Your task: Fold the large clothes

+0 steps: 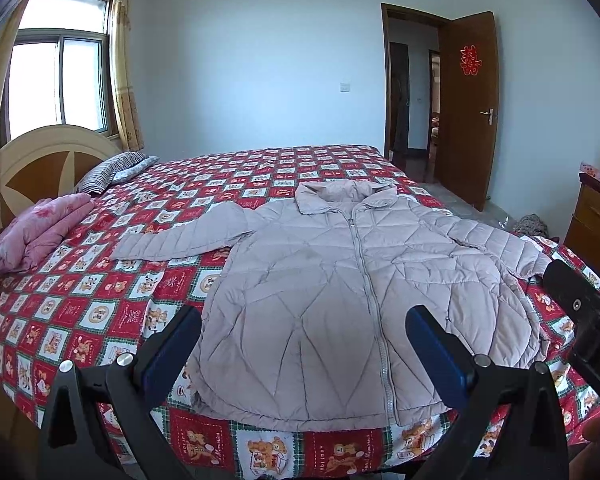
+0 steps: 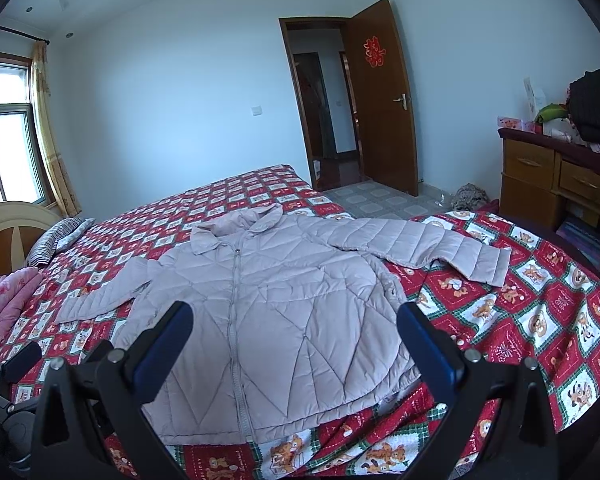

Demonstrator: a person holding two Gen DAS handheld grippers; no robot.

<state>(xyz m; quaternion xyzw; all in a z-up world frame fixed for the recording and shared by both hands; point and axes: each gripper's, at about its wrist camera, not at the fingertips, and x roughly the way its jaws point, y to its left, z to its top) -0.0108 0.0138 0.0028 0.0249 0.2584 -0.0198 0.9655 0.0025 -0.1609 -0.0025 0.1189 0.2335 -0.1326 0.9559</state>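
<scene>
Both sets of jaws stand wide apart and hold nothing: the left gripper hangs above the near hem of the puffer jacket, and the right gripper hovers just beside it over the same hem, slightly further toward the jacket's pocket side.

Furthest left on the bed, by the headboard, lies a folded pink quilt, with a striped pillow behind it. Next comes the jacket's left sleeve, stretched out flat toward the quilt. The pale, quilted body lies face up in the middle of the red checked bedspread, zipped shut, the zipper running from collar to hem, and the collar pointing away toward the far wall. Its right sleeve spreads outward to the right, cuff resting on the bedspread near the bed's edge. Beyond that, well apart from the work, are the open door and a wooden dresser loaded with clutter.

Judging by this layout, the folding proper has not begun: the jacket is only spread and smoothed, with no sleeve turned in and no side or hem doubled over. Everything is left to do, likely bringing each sleeve across the front, then folding the body lengthwise or hem to collar. With both grippers at the hem, a grasp at the bottom edge or corners seems the probable first step.
</scene>
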